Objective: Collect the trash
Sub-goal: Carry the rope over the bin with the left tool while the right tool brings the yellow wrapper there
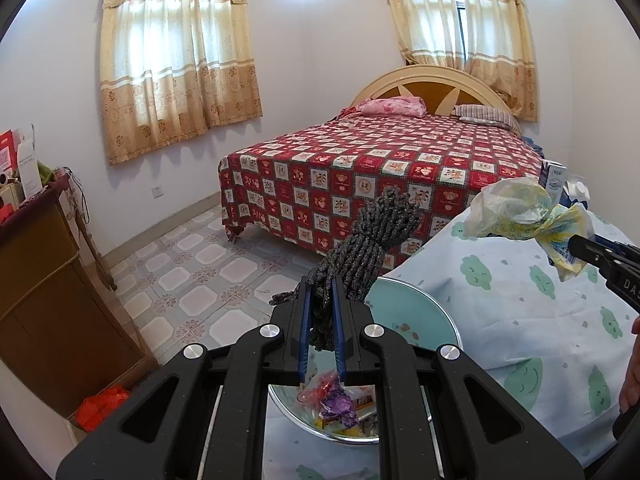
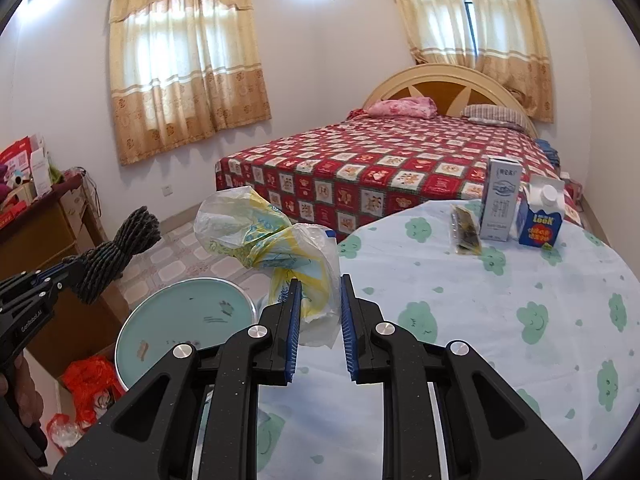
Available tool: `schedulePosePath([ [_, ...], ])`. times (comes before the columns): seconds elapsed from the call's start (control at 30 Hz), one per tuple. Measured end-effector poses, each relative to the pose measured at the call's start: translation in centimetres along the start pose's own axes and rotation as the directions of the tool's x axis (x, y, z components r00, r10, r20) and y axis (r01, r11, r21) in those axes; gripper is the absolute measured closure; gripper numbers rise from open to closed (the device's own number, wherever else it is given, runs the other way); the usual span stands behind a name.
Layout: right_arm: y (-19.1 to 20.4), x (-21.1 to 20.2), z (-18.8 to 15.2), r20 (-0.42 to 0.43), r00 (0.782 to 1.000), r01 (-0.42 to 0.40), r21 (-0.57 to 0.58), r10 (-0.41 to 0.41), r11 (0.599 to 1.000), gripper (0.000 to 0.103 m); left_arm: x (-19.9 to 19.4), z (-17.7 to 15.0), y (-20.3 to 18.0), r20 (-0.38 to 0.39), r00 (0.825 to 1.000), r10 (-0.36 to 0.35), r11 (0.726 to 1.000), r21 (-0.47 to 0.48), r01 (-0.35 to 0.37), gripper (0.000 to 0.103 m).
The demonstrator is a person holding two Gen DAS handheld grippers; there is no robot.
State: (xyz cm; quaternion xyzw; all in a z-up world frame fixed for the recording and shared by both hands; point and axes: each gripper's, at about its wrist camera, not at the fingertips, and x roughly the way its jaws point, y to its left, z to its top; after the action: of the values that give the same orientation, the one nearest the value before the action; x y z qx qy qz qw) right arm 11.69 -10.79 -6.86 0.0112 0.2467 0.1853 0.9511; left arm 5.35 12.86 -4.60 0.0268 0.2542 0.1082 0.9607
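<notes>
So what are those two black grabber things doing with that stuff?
A person is clearing trash off a table. The left gripper has its jaws shut on a bundle of grey rope, held above a trash bin that already has wrappers inside. The right gripper holds a crumpled plastic bag beside the bin. Two cartons and a small packet wait on the table.

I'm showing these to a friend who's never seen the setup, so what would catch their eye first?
Probably the two held items up front: a grey rope bundle pinched in the left gripper, and a crumpled yellow and white plastic bag in the right gripper, both above a round bin beside the cloud-print tablecloth. Behind them, the bed with its red checked cover fills the middle of the room.
</notes>
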Motion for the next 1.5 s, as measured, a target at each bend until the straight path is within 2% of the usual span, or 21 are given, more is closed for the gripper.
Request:
schedulePosePath([
  [1.5,3.5,1.6,0.1,-0.012,0.999,-0.039,-0.065,0.038,0.997,0.084,0.4,-1.0,2.0,-0.018,0.999,0.029,0.999,-0.014,-0.029,0.093],
])
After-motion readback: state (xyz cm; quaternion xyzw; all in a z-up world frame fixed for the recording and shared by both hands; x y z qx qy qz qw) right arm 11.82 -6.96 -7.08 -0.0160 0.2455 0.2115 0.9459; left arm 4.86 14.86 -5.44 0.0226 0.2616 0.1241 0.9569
